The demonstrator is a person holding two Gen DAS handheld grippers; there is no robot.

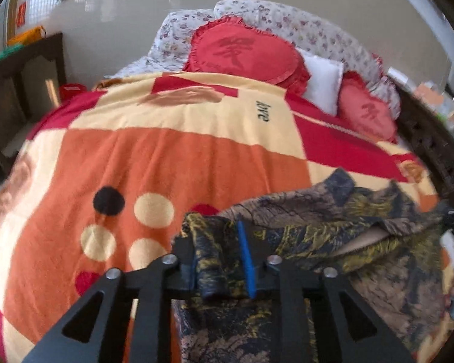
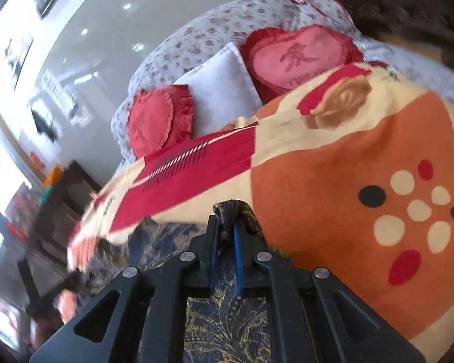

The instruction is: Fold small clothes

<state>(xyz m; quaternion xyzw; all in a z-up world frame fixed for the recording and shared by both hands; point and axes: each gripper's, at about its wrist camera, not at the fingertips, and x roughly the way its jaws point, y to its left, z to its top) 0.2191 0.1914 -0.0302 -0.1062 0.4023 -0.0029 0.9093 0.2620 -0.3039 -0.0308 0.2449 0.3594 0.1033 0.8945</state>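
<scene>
lying on the blanket, a dark garment with a gold leaf print stretches between both grippers. left gripper: jaws parted, a rolled fold of the garment sitting between its blue pads; whether they press on it cannot be told. right gripper: clenched on a bunched corner of the garment. beyond the blanket, red heart cushions and a white pillow lean on floral bedding.

The left gripper points steeply downward, its jaws parted around a bunched fold of cloth. The right gripper points less steeply, rolled sideways, jaws clamped on fabric.
</scene>
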